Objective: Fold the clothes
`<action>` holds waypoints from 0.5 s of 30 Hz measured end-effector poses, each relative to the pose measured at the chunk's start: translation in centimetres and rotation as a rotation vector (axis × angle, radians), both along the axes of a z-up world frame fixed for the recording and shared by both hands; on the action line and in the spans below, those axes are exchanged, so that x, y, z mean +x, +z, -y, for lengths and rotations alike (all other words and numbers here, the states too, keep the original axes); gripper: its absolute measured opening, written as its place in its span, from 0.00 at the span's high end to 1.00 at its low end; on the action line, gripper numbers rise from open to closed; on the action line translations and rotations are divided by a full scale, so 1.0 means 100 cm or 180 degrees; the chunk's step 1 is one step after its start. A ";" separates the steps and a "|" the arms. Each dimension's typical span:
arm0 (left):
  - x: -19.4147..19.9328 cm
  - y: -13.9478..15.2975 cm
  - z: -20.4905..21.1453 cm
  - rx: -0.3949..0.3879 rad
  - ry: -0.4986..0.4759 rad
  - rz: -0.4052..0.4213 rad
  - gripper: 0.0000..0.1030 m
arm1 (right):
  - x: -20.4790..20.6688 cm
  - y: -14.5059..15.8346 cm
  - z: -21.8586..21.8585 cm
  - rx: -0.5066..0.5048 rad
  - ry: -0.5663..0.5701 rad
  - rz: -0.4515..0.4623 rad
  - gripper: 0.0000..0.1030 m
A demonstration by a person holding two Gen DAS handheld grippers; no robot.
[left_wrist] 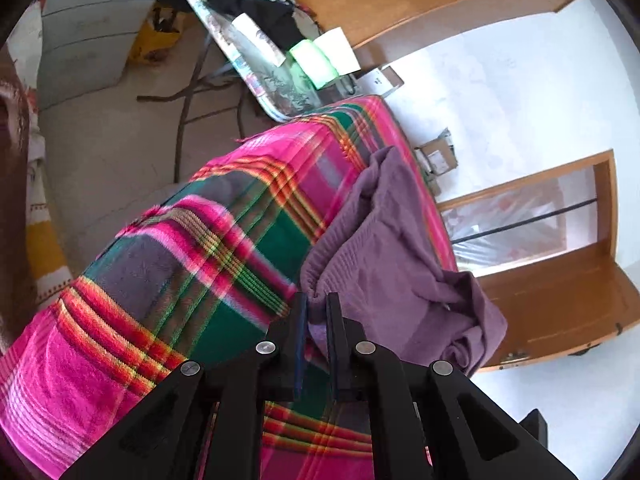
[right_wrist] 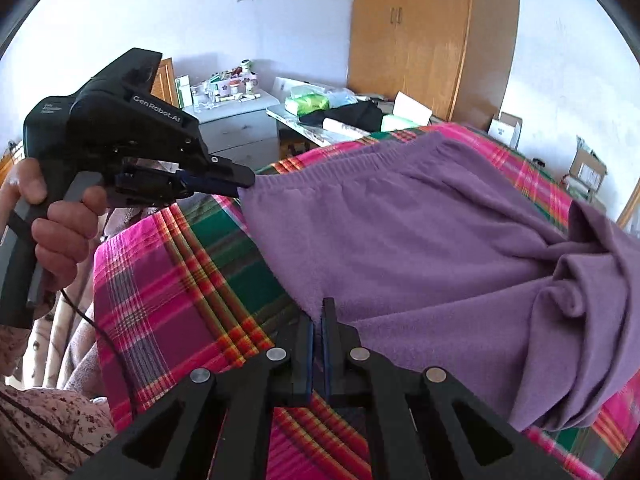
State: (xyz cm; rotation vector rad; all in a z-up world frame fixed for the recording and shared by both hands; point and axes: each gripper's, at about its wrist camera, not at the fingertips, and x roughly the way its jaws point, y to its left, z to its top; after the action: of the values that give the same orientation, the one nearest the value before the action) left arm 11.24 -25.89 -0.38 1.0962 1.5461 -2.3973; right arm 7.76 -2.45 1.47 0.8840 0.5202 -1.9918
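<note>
Item: purple garment (right_wrist: 420, 240), lying partly spread on a plaid blanket (right_wrist: 168, 280), bunched at its far end. Left gripper (right_wrist: 244, 186), held in a hand (right_wrist: 56, 224), is clamped on the elastic waistband corner. Right gripper (right_wrist: 318, 320) is pinched onto the garment's near edge, its jaws nearly touching.

We count one purple garment (right_wrist: 420, 232) on one plaid blanket (right_wrist: 168, 280). We see two grippers, left (right_wrist: 244, 184) and right (right_wrist: 318, 312). One wooden wardrobe (right_wrist: 412, 36) and one grey drawer unit (right_wrist: 240, 132) stand behind.
</note>
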 end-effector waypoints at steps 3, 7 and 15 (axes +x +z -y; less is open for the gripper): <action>-0.002 -0.002 -0.002 -0.0002 -0.0042 0.0048 0.91 | -0.005 -0.006 -0.005 0.0007 -0.0074 0.0086 0.95; -0.003 0.000 -0.007 -0.0120 -0.0069 0.0166 0.87 | -0.011 -0.011 -0.011 0.0032 -0.0122 0.0230 0.90; 0.005 0.013 -0.011 -0.0415 0.0063 0.0207 0.76 | -0.011 0.012 -0.055 -0.0407 -0.0210 0.0392 0.74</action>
State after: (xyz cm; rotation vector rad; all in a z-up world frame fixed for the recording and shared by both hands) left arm 11.73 -24.79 0.95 1.1152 1.3534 -2.3860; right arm 6.64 3.01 2.67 0.9475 0.2940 -1.9910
